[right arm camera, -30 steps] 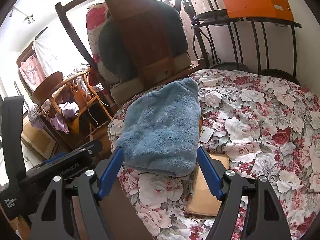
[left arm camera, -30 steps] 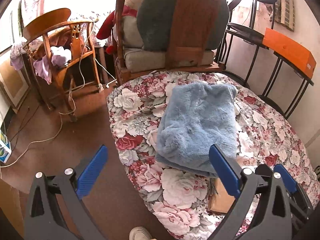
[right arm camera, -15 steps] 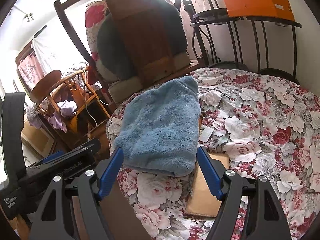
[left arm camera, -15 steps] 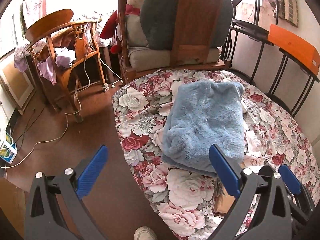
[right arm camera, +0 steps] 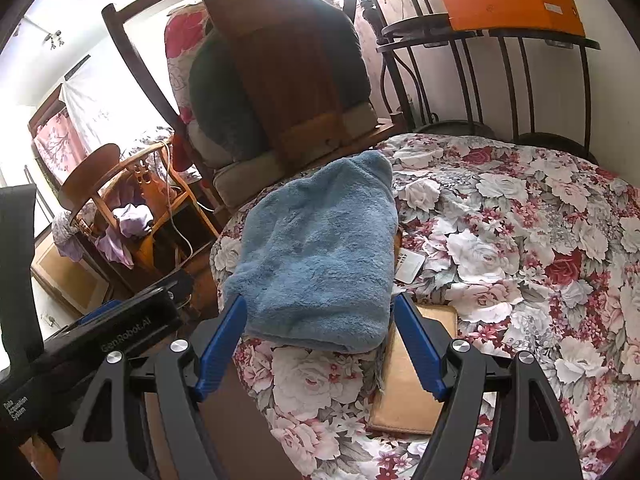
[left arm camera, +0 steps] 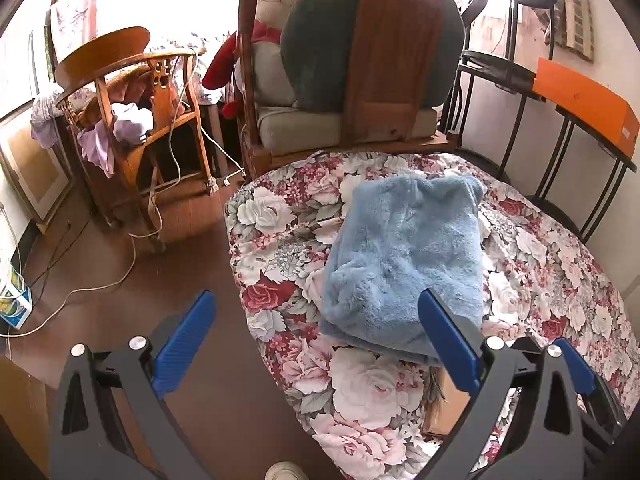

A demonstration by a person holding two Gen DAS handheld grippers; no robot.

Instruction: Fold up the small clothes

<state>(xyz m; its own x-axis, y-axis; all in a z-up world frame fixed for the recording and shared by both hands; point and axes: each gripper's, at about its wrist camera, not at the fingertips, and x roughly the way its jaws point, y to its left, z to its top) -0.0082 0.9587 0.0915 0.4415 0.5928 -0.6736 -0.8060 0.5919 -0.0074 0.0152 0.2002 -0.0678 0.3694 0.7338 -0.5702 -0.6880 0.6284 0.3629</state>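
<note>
While nothing is gripped, the scene is laid out as follows, from left to right.

Wooden chair [left arm camera: 132,120]: seen at the far left on the brown floor, with pale purple cloth [left arm camera: 120,128] piled on its seat.
Left gripper [left arm camera: 316,344]: held above the bed's edge with its blue fingers [left arm camera: 184,336] spread wide; nothing is caught between them.
Blue fleece garment [left arm camera: 404,264]: laid folded on the flowered bedspread [left arm camera: 280,216], near the bed's left edge, untouched by either tool.
Right gripper [right arm camera: 320,344]: held wide open just short of the garment's near edge; nothing is held.
Tan flat pad [right arm camera: 408,384]: partly tucked under the garment's right side, on the bedspread.
Orange box [right arm camera: 512,4]: set on a black metal rack [right arm camera: 488,36] at the far right, by the wall.
</note>
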